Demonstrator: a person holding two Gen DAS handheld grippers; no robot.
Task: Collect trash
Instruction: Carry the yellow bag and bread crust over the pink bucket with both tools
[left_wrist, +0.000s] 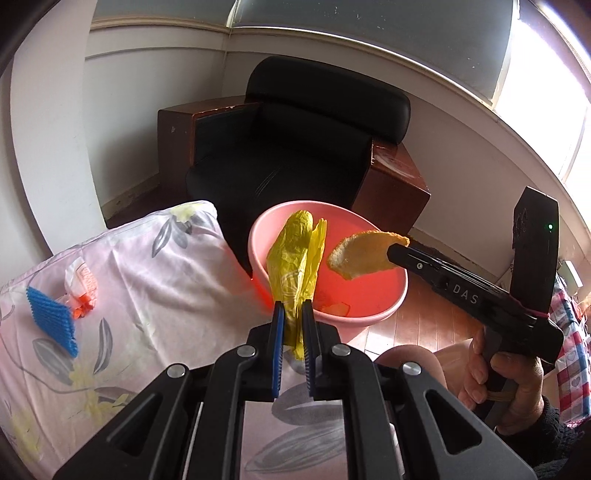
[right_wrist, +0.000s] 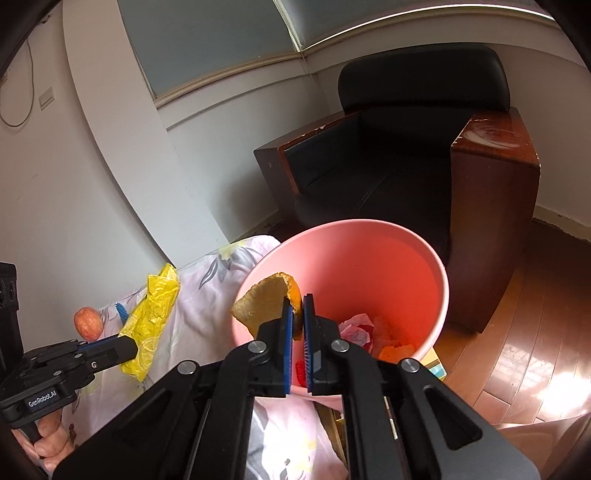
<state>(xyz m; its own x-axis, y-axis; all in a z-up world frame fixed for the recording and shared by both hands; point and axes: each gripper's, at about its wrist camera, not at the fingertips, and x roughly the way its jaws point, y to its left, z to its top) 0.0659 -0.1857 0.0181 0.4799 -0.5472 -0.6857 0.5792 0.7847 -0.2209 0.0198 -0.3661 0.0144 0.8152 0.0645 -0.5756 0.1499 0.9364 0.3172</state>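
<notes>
Pink bin, frame centre: orange peel scraps and pink paper at bottom. My right claw pinches an orange peel over its rim; left claw pinches a yellow bag beside it.

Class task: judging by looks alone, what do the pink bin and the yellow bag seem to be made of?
Pink bin: probably moulded plastic, with a smooth, matte wall that glows where light passes through.
Yellow bag: seemingly thin plastic film, crinkled, slightly glossy and translucent.
</notes>
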